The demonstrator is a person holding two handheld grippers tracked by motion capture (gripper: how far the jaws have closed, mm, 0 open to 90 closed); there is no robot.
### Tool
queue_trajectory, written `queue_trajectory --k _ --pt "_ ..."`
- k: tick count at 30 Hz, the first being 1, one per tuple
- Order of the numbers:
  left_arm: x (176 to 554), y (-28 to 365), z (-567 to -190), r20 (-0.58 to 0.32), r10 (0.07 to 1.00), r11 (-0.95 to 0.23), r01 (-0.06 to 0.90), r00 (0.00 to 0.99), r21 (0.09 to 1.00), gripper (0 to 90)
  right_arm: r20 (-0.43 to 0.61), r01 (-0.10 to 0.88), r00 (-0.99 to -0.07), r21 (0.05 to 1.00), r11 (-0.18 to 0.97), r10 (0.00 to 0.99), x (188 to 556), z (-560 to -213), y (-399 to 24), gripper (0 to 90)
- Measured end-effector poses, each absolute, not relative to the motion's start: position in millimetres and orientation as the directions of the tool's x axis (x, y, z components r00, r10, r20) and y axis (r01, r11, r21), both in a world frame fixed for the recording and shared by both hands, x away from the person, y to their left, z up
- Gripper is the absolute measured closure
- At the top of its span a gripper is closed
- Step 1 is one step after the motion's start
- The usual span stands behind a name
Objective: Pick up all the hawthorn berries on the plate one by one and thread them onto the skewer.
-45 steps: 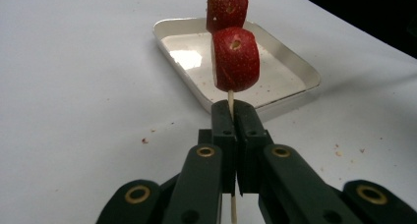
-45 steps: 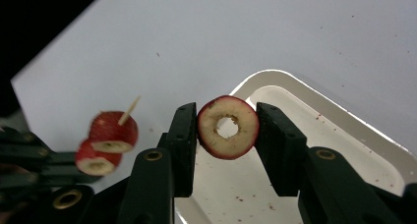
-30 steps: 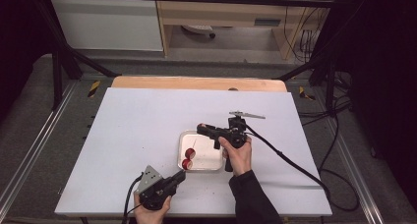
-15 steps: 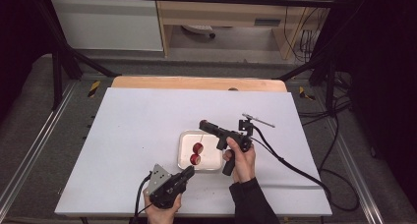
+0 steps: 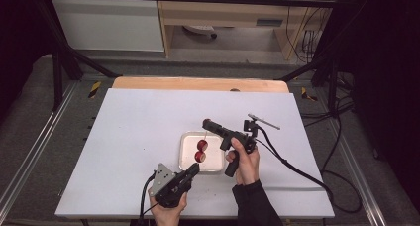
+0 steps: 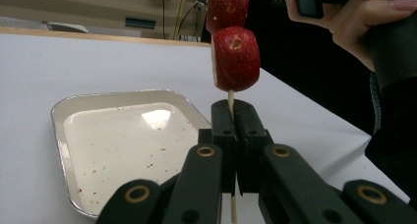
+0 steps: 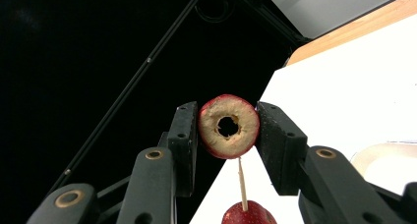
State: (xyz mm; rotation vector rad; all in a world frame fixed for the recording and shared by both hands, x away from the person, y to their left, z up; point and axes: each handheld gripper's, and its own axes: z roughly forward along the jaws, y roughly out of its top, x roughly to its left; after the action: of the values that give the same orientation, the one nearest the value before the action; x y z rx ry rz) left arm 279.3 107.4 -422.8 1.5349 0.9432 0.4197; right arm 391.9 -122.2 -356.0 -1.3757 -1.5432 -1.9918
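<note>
3 red fruit pcs: 1 [image 7: 228, 126] in the jaws, 2 on the stick [image 6: 230, 102]: [image 6: 236, 58], [image 6: 227, 7]. 1 stick, 1 tray [image 5: 185, 139], 2 grippers: [image 5: 194, 169], [image 5: 207, 123].

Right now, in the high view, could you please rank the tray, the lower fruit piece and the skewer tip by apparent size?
1. Tray, clearly largest.
2. Lower fruit piece, much smaller.
3. Skewer tip, a thin sliver above the upper piece, smallest.
</note>
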Motion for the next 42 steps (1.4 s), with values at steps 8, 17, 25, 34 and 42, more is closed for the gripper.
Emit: queue_trajectory --k 8,17,25,34,42 --pt "280.0 106.3 -423.1 -0.283 0.754 0.088 0.336 0.593 0.938 88.5 0.793 0.689 -0.518 0.609 -0.393 0.321 391.2 -358.6 -120.1 61.9" --pt "279.4 94.9 -427.6 -0.443 0.711 0.24 0.403 0.547 0.883 88.5 0.765 0.628 -0.549 0.643 -0.439 0.336 385.2 -367.1 -112.8 62.0" --pt "282.1 88.7 -433.7 -0.47 0.71 0.274 0.41 0.524 0.87 88.6 0.76 0.626 -0.551 0.65 -0.431 0.345 380.6 -373.7 -108.1 62.1" --pt "284.8 87.0 -436.5 -0.459 0.712 0.284 0.38 0.531 0.88 88.8 0.753 0.622 -0.552 0.658 -0.425 0.358 376.8 -372.3 -109.2 62.3" --pt "286.6 92.9 -435.6 -0.48 0.667 0.294 0.391 0.569 0.872 88.9 0.695 0.587 -0.597 0.719 -0.371 0.401 374.4 -365.5 -115.8 62.5"
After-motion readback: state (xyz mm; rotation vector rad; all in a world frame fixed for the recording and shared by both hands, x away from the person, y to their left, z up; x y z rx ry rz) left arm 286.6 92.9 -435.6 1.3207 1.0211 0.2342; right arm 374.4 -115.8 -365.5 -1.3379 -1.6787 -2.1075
